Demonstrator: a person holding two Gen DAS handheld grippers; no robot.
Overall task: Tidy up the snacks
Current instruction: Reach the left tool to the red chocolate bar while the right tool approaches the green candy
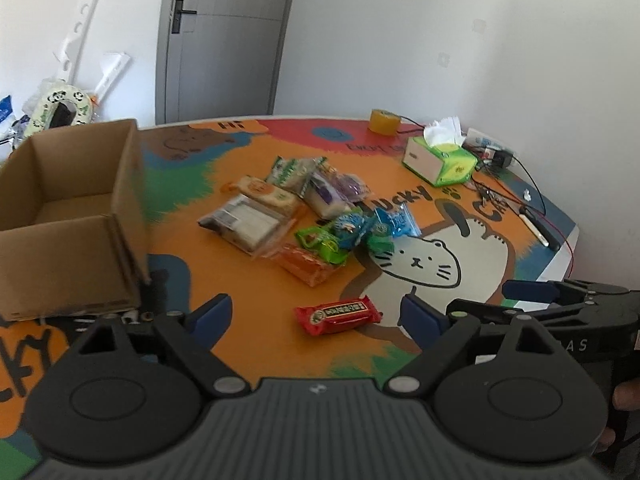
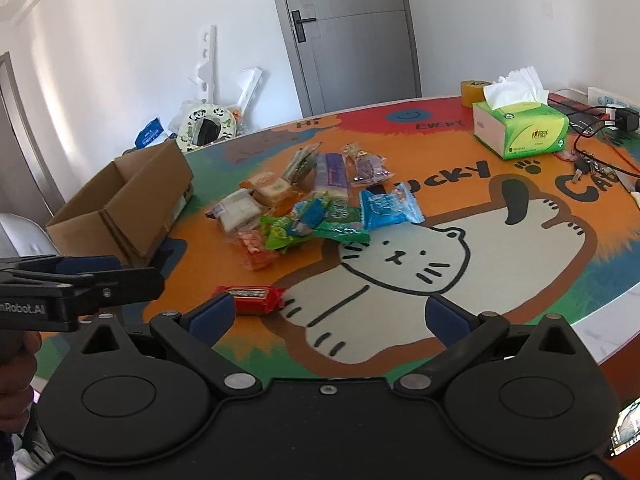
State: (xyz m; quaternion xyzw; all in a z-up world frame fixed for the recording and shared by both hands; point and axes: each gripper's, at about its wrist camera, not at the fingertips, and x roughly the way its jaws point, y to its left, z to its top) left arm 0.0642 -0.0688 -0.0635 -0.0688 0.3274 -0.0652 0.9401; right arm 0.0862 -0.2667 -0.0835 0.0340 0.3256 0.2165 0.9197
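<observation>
A pile of several wrapped snacks (image 1: 308, 212) lies mid-table, also in the right wrist view (image 2: 316, 204). A red snack bar (image 1: 338, 314) lies apart, nearer me, just in front of my open left gripper (image 1: 316, 316). In the right wrist view the bar (image 2: 252, 298) sits by my left fingertip. My right gripper (image 2: 332, 316) is open and empty above the cat drawing. An open, empty cardboard box (image 1: 68, 216) stands at the left, also in the right wrist view (image 2: 124, 208).
A green tissue box (image 2: 520, 126), a yellow tape roll (image 1: 384, 121), keys and cables (image 2: 592, 160) sit at the far right. The table edge (image 2: 624, 320) curves near on the right. A door and clutter stand behind.
</observation>
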